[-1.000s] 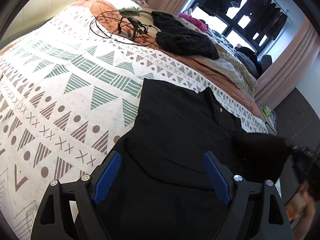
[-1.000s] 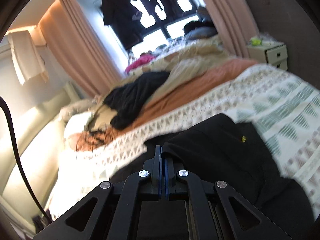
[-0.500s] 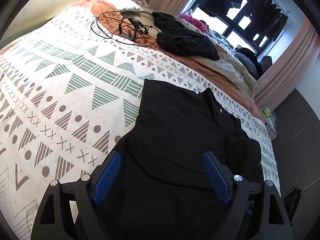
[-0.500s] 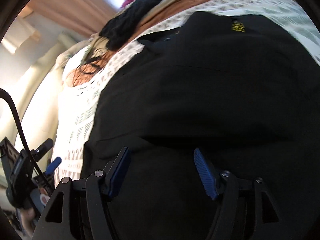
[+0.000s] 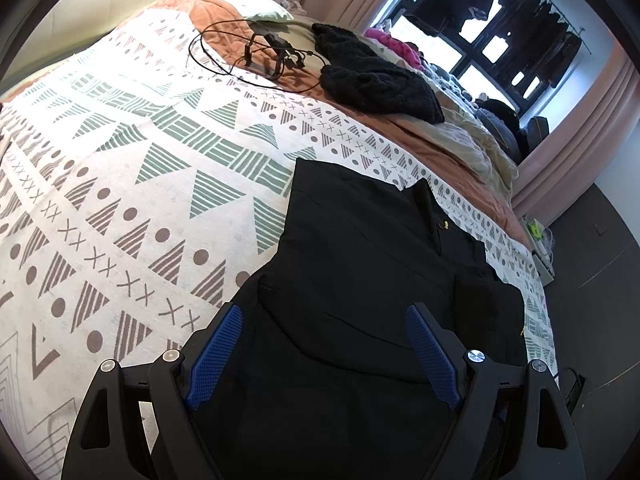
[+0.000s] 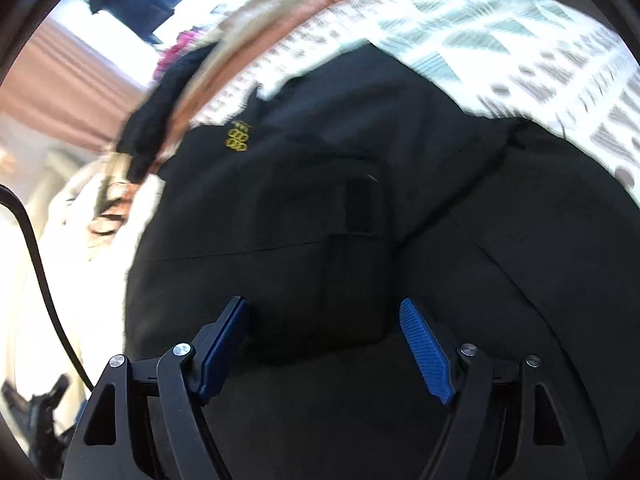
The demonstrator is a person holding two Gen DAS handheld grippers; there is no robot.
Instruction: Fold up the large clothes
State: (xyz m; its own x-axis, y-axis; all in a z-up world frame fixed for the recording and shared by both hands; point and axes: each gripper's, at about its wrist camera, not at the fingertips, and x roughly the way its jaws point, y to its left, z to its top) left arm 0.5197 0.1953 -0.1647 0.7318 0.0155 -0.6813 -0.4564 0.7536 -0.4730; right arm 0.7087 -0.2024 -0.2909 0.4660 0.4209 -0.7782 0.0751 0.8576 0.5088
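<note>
A large black jacket (image 5: 360,264) lies on the patterned bedspread (image 5: 132,160), its right sleeve folded in over the body. The left gripper (image 5: 324,320) hovers over the jacket's lower part, open, nothing between its blue pads (image 5: 216,356). In the right wrist view the same black jacket (image 6: 320,208), with a small yellow logo (image 6: 238,138), fills the frame. The right gripper (image 6: 324,320) is low over the folded sleeve, its jaws opening, and no cloth is pinched between its blue pads (image 6: 426,352).
A black knit garment (image 5: 376,76) and a tangle of black cable (image 5: 264,56) lie further up the bed, near a pillow (image 5: 244,0). More clothes are heaped by the window (image 5: 472,56). The bed's right edge drops to a dark floor (image 5: 592,280) with a small nightstand (image 5: 540,248).
The right gripper was shut on the jacket's sleeve held up; it came down, let the sleeve go onto the jacket's body and opened. The left gripper stayed still.
</note>
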